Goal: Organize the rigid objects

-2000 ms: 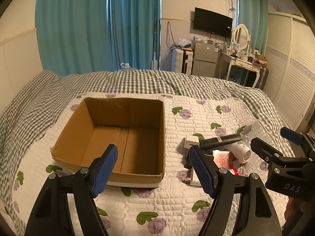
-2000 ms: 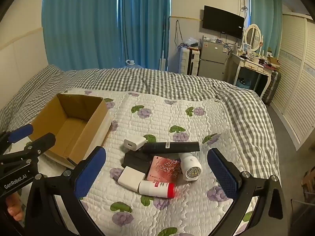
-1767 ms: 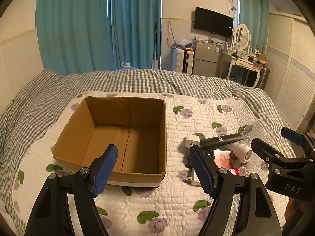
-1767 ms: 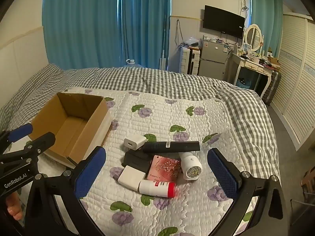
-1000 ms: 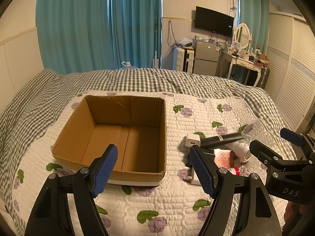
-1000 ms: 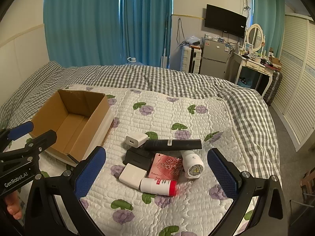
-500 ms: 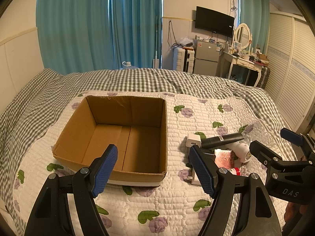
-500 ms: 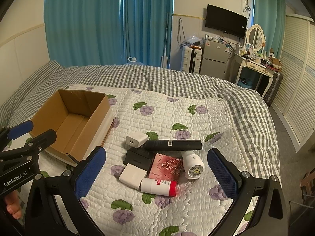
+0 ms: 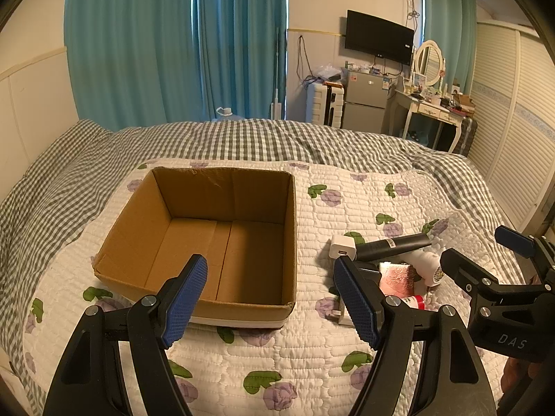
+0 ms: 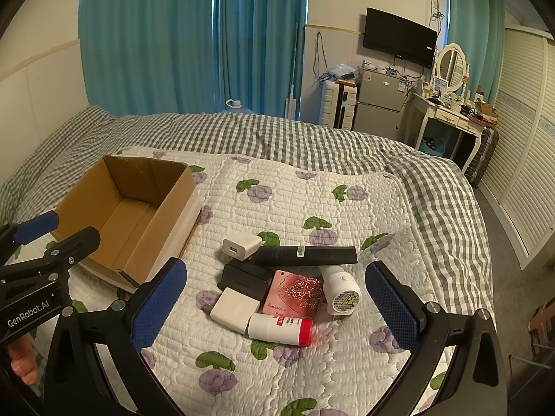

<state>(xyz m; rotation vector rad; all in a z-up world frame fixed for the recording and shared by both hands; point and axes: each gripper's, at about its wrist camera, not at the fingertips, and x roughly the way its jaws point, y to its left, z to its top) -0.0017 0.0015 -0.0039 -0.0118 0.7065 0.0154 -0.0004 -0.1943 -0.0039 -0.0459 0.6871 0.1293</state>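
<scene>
An empty cardboard box [image 9: 208, 228] [image 10: 128, 208] sits on the quilt, left of a pile of small items. The pile holds a white charger [image 10: 241, 244], a long black tube [image 10: 307, 256], a black case [image 10: 244, 277], a white square adapter [image 10: 235, 308], a pink rose-print card [image 10: 293, 294], a white cylinder [image 10: 340, 291] and a white bottle with a red cap [image 10: 279, 326]. My left gripper [image 9: 270, 298] hangs open over the box's near wall. My right gripper [image 10: 274, 301] is open above the pile, holding nothing.
The floral quilt [image 10: 312, 201] lies over a grey checked bedspread [image 10: 242, 135]. Beyond the bed stand teal curtains [image 10: 194, 38], a small fridge [image 10: 380, 102], a white dressing table [image 10: 447, 114] and louvred wardrobe doors [image 10: 520, 138] at the right.
Both views have crept slightly closer to the bed. The jaws stay wide apart and nothing on the quilt has moved.
</scene>
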